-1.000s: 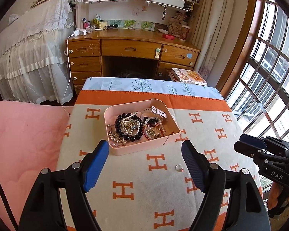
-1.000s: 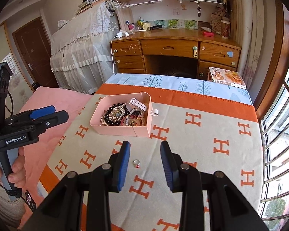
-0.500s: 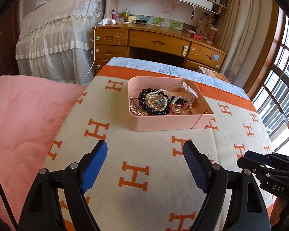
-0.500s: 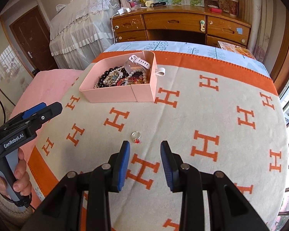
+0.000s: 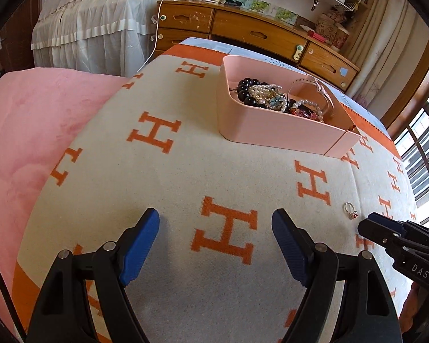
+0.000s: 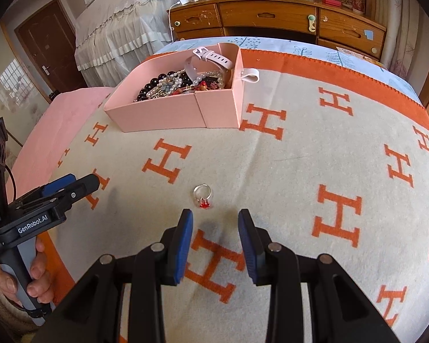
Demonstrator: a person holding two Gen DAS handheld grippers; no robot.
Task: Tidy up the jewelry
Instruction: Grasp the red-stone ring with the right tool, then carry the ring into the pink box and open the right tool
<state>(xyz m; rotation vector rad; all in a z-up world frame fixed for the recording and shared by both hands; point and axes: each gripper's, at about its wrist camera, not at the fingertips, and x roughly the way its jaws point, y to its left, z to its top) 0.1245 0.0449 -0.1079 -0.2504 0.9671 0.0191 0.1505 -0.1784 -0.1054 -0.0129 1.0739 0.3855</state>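
Note:
A small silver ring with a red stone [image 6: 203,196] lies on the cream blanket with orange H letters [image 6: 300,157], just ahead of my right gripper [image 6: 216,217]. That gripper's jaws stand partly apart with nothing between them. The same ring [image 5: 351,210] shows at the right in the left wrist view, near the right gripper's tip [image 5: 371,223]. My left gripper [image 5: 216,218] hangs wide open and empty low over the blanket. A pink box [image 6: 168,114] farther back holds beads, pearls and a watch strap [image 6: 211,55].
A pink cover [image 5: 28,131] lies left of the blanket. Behind the bed stand a wooden desk with drawers [image 6: 271,20] and a white lace-draped piece of furniture [image 5: 100,28]. Windows [image 5: 426,148] run along the right. A hand [image 6: 34,274] grips the left gripper's handle.
Both grippers have sunk toward the blanket, so the box and ring look larger and closer. The ring now lies just before the right fingertips. The jaws have stayed much the same.

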